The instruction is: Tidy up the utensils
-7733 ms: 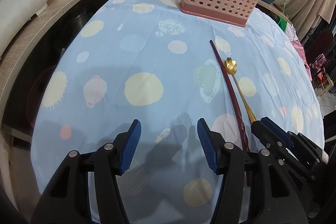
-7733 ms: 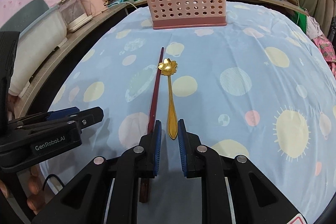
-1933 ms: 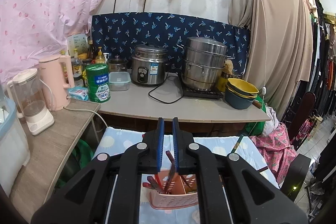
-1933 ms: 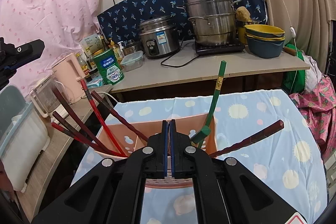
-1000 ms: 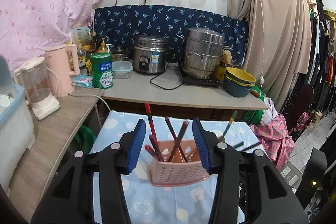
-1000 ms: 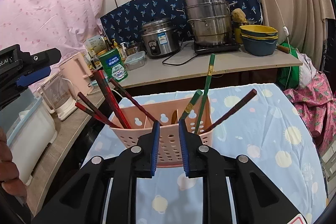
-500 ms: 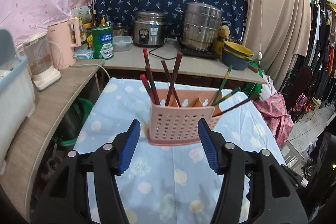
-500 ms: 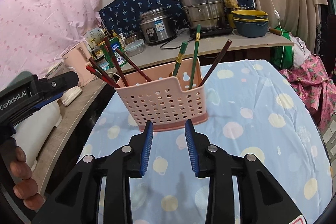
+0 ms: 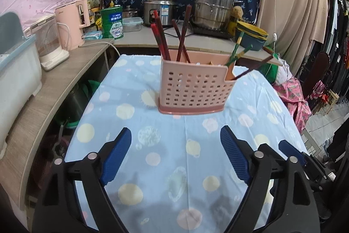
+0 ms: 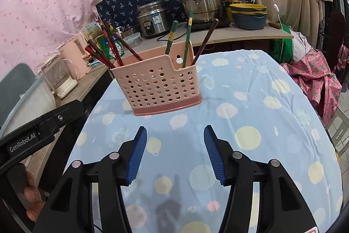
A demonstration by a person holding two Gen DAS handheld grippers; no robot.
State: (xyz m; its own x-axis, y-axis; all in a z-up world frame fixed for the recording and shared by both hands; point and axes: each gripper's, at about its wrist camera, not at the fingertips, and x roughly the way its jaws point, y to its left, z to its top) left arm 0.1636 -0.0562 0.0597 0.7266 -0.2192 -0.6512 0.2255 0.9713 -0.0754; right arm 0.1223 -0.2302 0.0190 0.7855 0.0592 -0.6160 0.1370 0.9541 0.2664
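Note:
A pink perforated utensil basket (image 9: 194, 88) stands on the blue spotted tablecloth (image 9: 165, 158); it also shows in the right wrist view (image 10: 157, 86). Dark red chopsticks (image 9: 161, 40) stand in its left part, also seen in the right wrist view (image 10: 109, 45). Green chopsticks (image 10: 187, 36) and a brown one (image 10: 206, 38) stand in its right part. My left gripper (image 9: 175, 156) is open and empty, well short of the basket. My right gripper (image 10: 174, 152) is open and empty, also short of the basket.
A wooden counter (image 9: 54, 84) runs along the left with a pink kettle (image 9: 72, 23) and a blender. The back counter holds a rice cooker (image 9: 160, 8), a steel steamer pot (image 9: 213, 8) and stacked bowls (image 10: 248, 14). Clothes hang at the right.
Both grippers have pulled back from the basket and lowered toward the table. Their jaws have opened wider. The basket looks smaller and farther off.

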